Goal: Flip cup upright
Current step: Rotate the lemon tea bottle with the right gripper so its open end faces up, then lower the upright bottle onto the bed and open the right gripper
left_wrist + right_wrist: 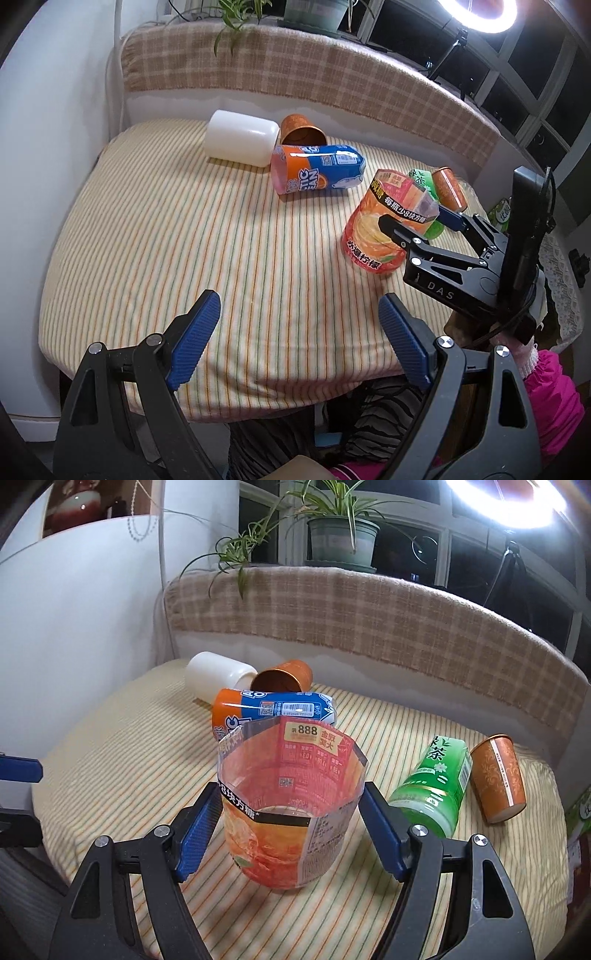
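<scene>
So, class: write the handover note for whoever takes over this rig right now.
Left gripper: open, empty, over the near table edge.
Right gripper: open around the red cup; pads look slightly off its walls.
Red cup: upright, mouth up. Done.
Left: white cup, blue-orange cup, green cup and the far copper cup lie on their sides; the right copper cup stands mouth-down.

Right gripper [291, 827] jaws spread around red-orange cup [286, 805], blue pads just beside its walls, contact unclear. Cup upright, mouth up, on striped tablecloth [110, 768]. Behind: blue-orange cup [273, 710], white cup [218, 675], copper cup [282, 675] lying clustered. Right: green cup [432, 786] lying, patterned orange cup [498, 779] mouth-down, tilted.
</scene>
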The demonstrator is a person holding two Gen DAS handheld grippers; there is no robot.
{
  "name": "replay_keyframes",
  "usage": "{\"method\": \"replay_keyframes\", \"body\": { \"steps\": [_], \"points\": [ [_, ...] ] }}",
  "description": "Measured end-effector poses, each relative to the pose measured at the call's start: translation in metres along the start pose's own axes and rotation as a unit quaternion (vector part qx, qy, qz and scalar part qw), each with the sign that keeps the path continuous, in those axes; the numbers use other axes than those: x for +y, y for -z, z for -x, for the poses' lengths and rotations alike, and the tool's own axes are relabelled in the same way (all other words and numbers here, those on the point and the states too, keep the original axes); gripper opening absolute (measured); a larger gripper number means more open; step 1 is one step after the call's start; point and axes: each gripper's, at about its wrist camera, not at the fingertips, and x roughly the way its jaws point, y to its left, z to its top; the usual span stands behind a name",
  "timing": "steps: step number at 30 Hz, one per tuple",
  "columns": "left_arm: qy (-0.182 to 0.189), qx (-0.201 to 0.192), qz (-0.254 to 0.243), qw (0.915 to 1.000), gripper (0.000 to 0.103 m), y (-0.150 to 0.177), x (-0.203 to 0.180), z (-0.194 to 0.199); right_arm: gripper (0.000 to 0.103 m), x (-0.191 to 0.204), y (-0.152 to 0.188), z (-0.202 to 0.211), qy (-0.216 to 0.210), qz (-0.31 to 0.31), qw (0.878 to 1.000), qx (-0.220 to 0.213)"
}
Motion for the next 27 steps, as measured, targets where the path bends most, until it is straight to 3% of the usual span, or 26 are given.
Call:
{"method": "replay_keyframes", "body": {
  "steps": [4,8,12,20,27],
  "points": [
    [-0.004,-0.010,-0.003,0.9999,0.090,0.001,0.001,0.005,0.075,0.006,0.000,0.000,0.002,0.013,1.000,-0.002],
    [-0.012,-0.025,-0.010,0.9996,0.090,0.003,0.001,0.009,0.083,0.011,-0.002,0.010,0.009,0.016,1.000,-0.022],
    [-0.027,-0.061,-0.020,0.9976,0.090,0.004,-0.001,0.019,0.083,0.011,-0.005,0.028,0.004,0.005,0.999,-0.032],
    [-0.045,-0.146,-0.037,0.9876,0.090,0.003,-0.014,0.040,0.083,0.011,0.007,0.097,0.045,-0.035,0.995,-0.085],
    [-0.066,-0.207,-0.051,0.9747,0.090,0.005,-0.025,0.056,0.083,0.011,0.015,0.132,0.075,-0.068,0.990,-0.099]
  ]
}}
